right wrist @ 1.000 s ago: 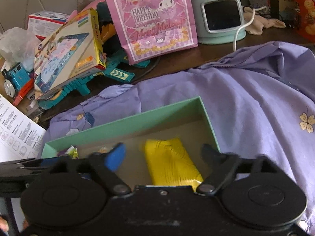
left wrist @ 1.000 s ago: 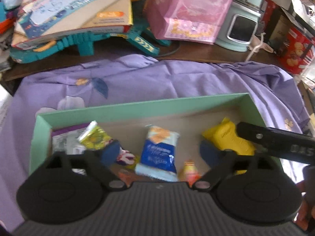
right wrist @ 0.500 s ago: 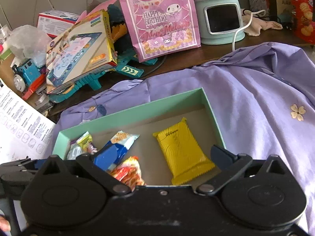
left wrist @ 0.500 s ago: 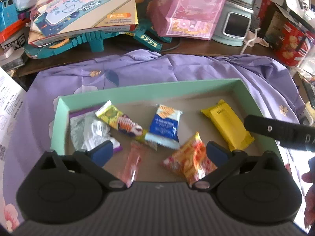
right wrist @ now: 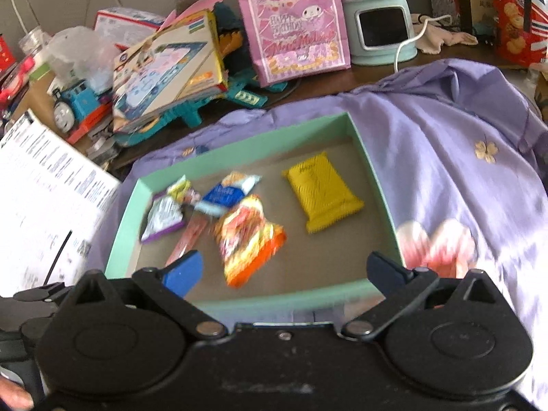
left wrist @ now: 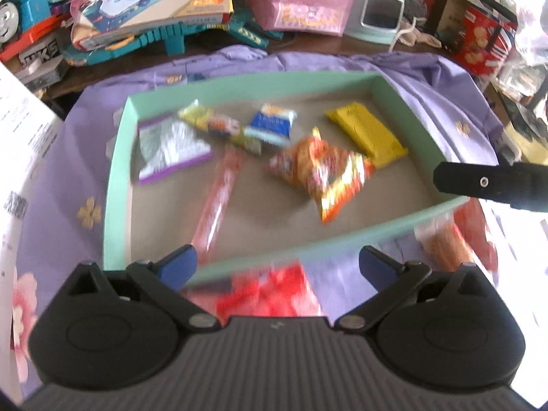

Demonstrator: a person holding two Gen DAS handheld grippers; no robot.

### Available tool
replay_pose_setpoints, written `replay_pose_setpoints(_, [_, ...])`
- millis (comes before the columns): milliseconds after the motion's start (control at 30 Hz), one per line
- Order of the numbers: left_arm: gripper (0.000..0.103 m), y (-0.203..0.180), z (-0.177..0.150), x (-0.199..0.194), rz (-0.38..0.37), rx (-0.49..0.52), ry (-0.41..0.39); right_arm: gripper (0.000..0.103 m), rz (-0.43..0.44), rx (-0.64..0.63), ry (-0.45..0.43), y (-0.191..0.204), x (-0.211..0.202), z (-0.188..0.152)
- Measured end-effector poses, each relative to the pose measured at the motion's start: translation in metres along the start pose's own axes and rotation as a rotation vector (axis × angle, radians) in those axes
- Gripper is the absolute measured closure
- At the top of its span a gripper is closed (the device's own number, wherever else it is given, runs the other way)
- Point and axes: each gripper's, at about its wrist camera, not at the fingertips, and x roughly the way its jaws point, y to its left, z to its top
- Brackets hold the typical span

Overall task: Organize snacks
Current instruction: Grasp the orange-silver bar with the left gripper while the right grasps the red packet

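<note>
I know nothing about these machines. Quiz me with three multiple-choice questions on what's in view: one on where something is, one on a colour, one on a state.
1. Where does the yellow packet lie in the green box?
A. near its right wall
B. against its left wall
C. outside on the cloth

2. What colour is the cloth under the box?
A. white
B. purple
C. brown

3. How is the right claw?
A. shut on a packet
B. open, holding nothing
C. shut, empty

Answers: 1 A, it lies nearest the right wall. 2 B, purple with flower prints. 3 B, its fingers stand wide apart with only the box visible between them.
</note>
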Motion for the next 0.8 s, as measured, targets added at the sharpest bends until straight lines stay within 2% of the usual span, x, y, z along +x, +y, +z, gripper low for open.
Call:
replay_pose_setpoints(333, [0.000,-0.001,-0.082,-0.022,-0.028,0.031,0.069,0.000,0.039,-0.070,0.125,0.010,-0.016,-0.076])
replay_pose_setpoints(633, [0.000,-0.013,-0.130,-0.039,-0.080,0.106,0.106,0.000,0.040,-0.135,0.192,0.011,-0.028,-0.131])
replay_pose_setpoints(800, [0.000,-0.016,-0.144,-0.044,-0.130,0.136,0.129,0.010,0.025,-0.166,0.217,0.008,-0.028,-0.148])
